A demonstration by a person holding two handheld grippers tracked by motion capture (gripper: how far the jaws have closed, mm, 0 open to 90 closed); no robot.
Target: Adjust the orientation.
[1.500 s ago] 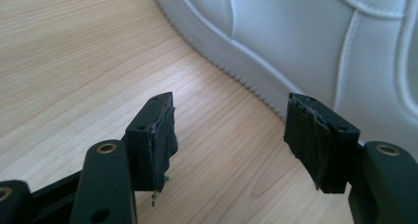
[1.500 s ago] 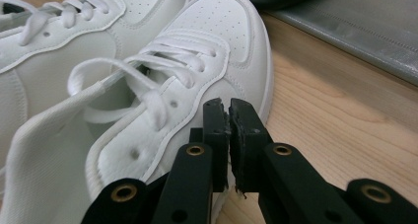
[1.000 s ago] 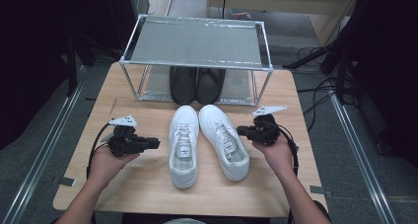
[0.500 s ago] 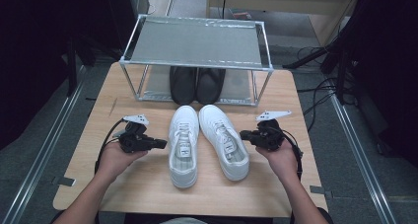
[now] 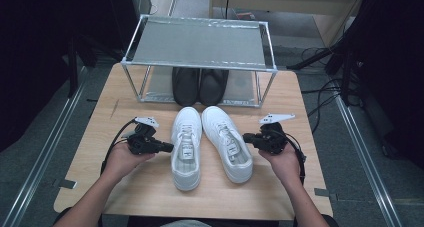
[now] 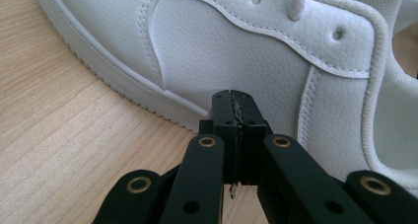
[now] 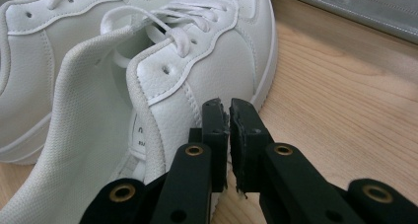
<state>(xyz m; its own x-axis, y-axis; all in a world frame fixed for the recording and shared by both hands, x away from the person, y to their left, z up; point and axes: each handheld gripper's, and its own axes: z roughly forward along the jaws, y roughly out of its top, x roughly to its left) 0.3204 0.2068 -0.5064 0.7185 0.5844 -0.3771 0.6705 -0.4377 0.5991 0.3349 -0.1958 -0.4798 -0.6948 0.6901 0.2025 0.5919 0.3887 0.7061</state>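
Fingers pinched together empty on the left gripper (image 5: 167, 148) — tips right at the left white sneaker (image 5: 186, 146)'s outer side. Right gripper (image 5: 246, 138), also closed on nothing, sits just beside the right white sneaker (image 5: 227, 142)'s outer side.

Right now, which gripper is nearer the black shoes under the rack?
Roughly even, right gripper marginally nearer the black shoes. It sits beside the right white sneaker; left gripper sits slightly lower, left of them.
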